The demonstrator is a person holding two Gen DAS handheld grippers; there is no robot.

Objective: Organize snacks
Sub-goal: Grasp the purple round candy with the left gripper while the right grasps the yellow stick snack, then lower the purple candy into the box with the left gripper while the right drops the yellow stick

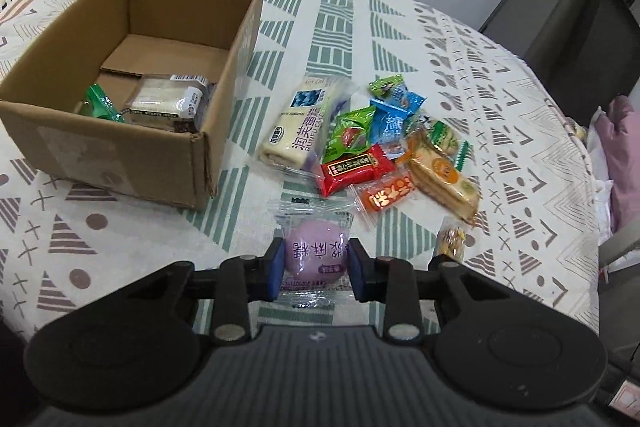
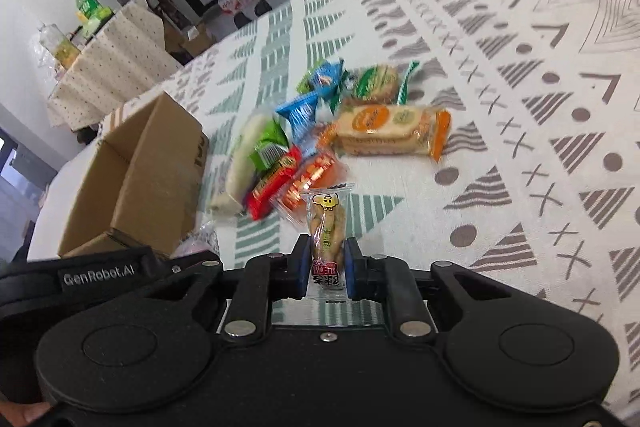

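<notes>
My left gripper (image 1: 314, 259) is shut on a round purple cake in a clear wrapper (image 1: 314, 253), just above the patterned cloth and near the cardboard box (image 1: 160, 163). The box holds a green packet (image 1: 100, 105) and a wrapped sandwich cake (image 1: 168, 99). My right gripper (image 2: 326, 261) is shut on a clear packet of peanuts (image 2: 327, 227), which also shows in the left wrist view as the peanut packet (image 1: 451, 241). A pile of snacks lies right of the box: a long white cake roll (image 1: 298, 119), a red packet (image 1: 356, 169), an orange packet (image 1: 386, 197), blue candies (image 1: 390, 127) and a cracker pack (image 1: 444, 181).
A tablecloth with triangle patterns (image 1: 500, 99) covers the round table, whose edge curves off at the right. Dark chairs (image 1: 580, 27) stand beyond it. In the right wrist view the box (image 2: 132, 183) is to the left, and the other gripper's strap (image 2: 100, 277) is close beside mine.
</notes>
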